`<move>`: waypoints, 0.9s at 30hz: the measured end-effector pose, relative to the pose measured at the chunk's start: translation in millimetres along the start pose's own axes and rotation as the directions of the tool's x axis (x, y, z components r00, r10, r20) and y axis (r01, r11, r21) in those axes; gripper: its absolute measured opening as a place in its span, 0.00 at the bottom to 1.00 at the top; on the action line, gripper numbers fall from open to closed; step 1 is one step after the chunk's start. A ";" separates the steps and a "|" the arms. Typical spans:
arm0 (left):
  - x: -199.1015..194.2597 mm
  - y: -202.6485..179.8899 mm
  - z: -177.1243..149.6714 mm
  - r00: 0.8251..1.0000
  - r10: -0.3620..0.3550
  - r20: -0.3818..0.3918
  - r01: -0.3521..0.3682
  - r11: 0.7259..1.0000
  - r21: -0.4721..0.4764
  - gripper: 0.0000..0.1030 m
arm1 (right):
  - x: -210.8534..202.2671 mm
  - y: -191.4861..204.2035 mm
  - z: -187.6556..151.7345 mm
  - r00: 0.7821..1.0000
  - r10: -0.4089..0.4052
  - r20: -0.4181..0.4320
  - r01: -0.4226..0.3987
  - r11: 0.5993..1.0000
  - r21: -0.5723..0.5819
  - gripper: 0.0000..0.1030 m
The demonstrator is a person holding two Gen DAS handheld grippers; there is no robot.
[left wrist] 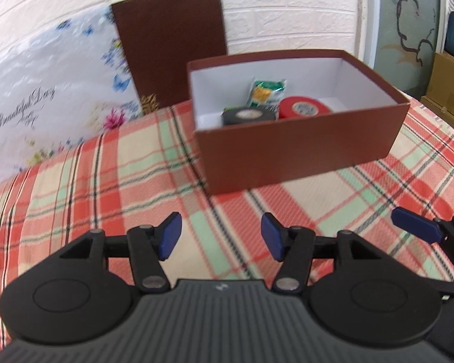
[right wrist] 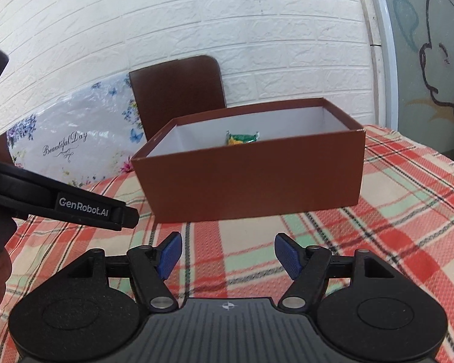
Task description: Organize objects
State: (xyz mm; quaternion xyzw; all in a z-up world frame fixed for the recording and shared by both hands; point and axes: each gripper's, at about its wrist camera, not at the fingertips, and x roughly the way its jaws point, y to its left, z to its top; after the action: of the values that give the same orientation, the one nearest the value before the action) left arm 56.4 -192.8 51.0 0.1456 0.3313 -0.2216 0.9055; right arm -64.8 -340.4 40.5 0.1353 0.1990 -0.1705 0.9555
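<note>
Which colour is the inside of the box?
White inside the box, brown outside; the left wrist view shows it best.

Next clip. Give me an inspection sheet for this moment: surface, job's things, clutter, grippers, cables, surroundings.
Surface: plaid cloth in red, cream and green covers the top.
Job's things: open brown box stands on the cloth; inside lie a black tape roll, a red tape roll and a green packet. Brown lid leans upright behind the box.
Clutter: floral plastic bag behind the cloth, beside the lid.
Grippers: left gripper open, nothing between the pads; right gripper open, nothing between the pads. Both are short of the box.
Cables: nothing seen.
Surroundings: white brick-pattern wall; cartoon drawing on a panel at right; cardboard cartons at far right.
</note>
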 end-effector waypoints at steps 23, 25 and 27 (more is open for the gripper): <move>-53.3 77.9 -88.7 0.993 0.114 0.030 -0.109 0.985 -0.133 0.93 | -47.5 75.1 -17.5 1.000 -0.020 -0.024 0.020 1.000 0.018 0.99; -55.4 81.1 -91.6 0.994 0.103 0.031 -0.097 0.985 -0.141 0.95 | -50.2 78.9 -18.5 1.000 -0.014 -0.026 0.015 1.000 0.024 0.99; -58.4 83.3 -94.3 0.993 0.108 0.038 -0.102 0.984 -0.147 0.98 | -53.2 82.7 -19.5 1.000 -0.014 -0.026 0.015 1.000 0.024 0.99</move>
State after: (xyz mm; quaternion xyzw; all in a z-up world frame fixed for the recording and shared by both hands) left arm 7.5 -64.7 29.9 0.0916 0.3177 -0.1520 0.9314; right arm -85.9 -244.6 61.7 0.1474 0.2101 -0.1779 0.9500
